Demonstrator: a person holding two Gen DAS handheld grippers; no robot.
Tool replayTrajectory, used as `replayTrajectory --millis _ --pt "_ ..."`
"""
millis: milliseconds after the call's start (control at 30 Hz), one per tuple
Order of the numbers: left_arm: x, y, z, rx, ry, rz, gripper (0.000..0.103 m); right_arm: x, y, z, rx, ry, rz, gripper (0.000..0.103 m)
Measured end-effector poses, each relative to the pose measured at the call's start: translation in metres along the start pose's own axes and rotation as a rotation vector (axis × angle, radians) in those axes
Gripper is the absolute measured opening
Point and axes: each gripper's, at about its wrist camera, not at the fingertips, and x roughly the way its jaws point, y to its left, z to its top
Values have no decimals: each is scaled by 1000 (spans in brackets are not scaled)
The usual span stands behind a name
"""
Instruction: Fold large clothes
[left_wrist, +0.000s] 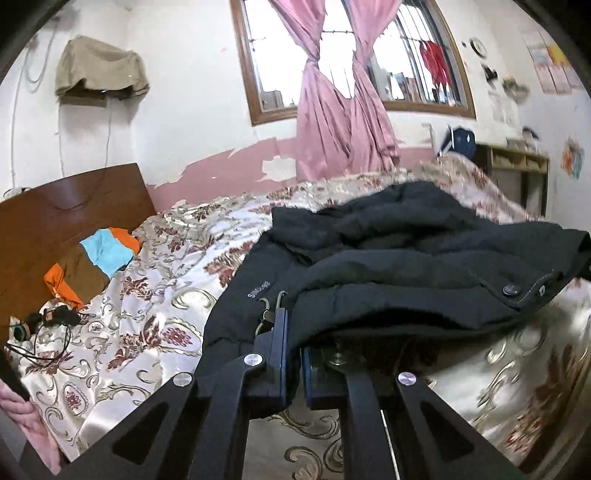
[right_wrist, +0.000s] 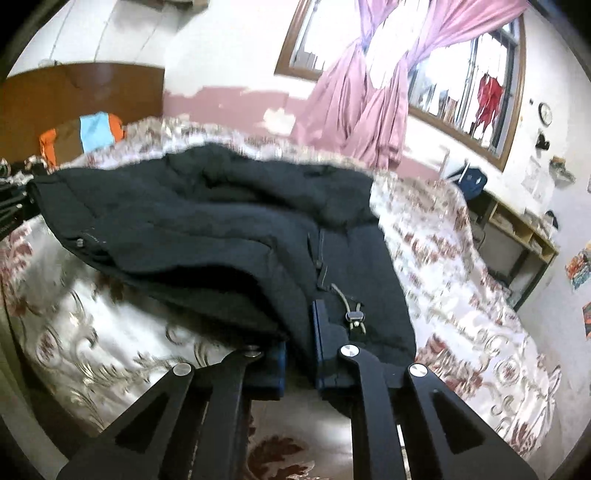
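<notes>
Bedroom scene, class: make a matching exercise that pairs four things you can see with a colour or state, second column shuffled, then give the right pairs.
Column one:
1. jacket
2. curtains
3. headboard
4. left gripper

Column two:
A. brown wood
B. shut on fabric
C. dark, bunched up on the floral bedspread
D. pink, knotted at the window

Pairs: 1-C, 2-D, 3-A, 4-B
</notes>
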Motion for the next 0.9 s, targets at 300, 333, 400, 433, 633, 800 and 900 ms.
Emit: replayTrajectory --millis 300,333,400,433,633,800,900 --pt "-71 28 14 -77 -71 -28 6 -80 -5 25 -25 -169 9 6" --pt "-77 29 14 -79 -74 -30 6 -89 -5 26 -25 -187 8 6" --pt "-95 33 16 -74 -94 -33 6 -108 -6 27 -14 -229 6 6" --pt "-102 34 16 -71 -100 -35 6 -118 -6 28 -6 -252 7 6" --pt "-135 46 30 -73 -138 -32 6 -169 -5 36 32 -364 25 5" --pt "-119 57 59 -91 -145 -64 6 -173 -7 56 48 -397 34 5" --pt "-97 56 76 -72 -152 -70 6 -155 -9 66 50 -401 20 5"
